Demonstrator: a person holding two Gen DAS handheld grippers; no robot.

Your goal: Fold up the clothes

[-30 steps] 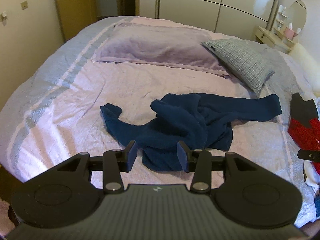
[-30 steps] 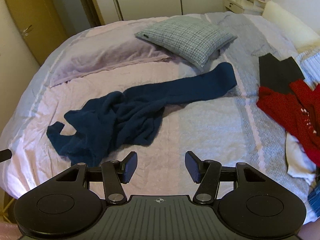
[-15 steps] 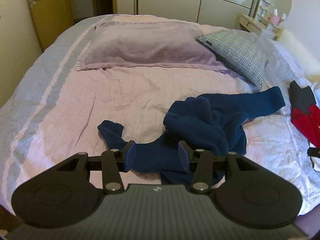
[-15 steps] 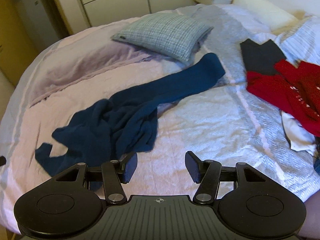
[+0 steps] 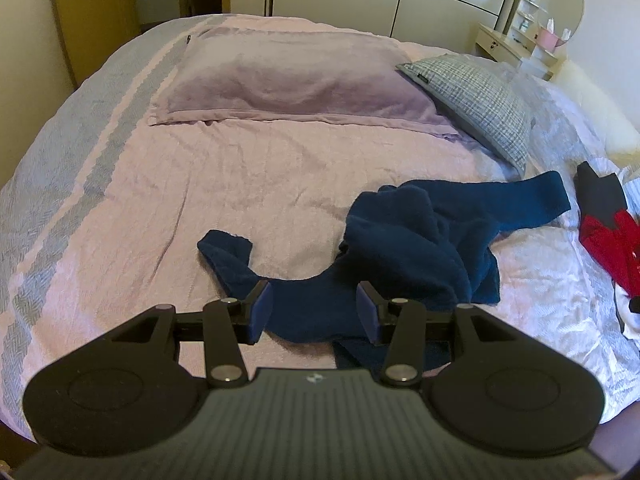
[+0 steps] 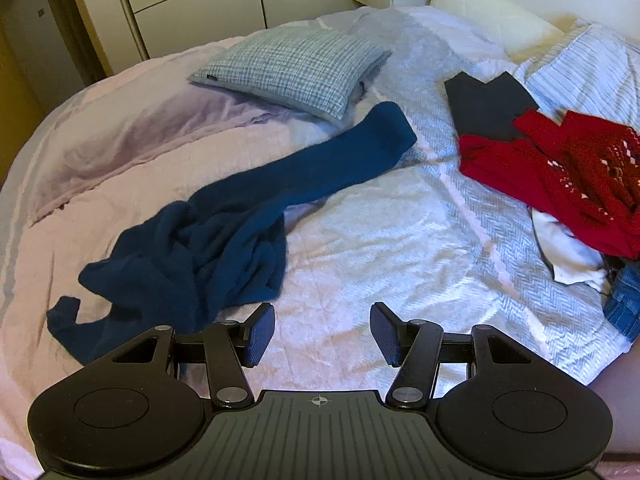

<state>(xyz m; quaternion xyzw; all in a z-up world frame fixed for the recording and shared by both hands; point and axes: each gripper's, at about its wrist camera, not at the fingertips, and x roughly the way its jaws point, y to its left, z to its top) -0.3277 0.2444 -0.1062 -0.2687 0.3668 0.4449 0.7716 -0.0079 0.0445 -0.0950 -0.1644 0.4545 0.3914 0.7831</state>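
A crumpled dark blue sweater lies in the middle of the bed, one sleeve stretched toward the grey checked pillow. My left gripper hovers just above the sweater's near edge; its jaws stand open and the blue fabric shows between them, untouched by the pads. My right gripper is open over bare bedspread, just right of the sweater's near edge, nothing between its fingers.
A lilac pillow and a grey checked pillow lie at the head of the bed. A heap of red, black, white and denim clothes sits on the right. Wardrobe doors and a dressing table stand behind the bed.
The left gripper has slid left and a little lower along the sweater, now over its near edge by the left sleeve. The right gripper shifted slightly and tilted; the sweater has not moved.
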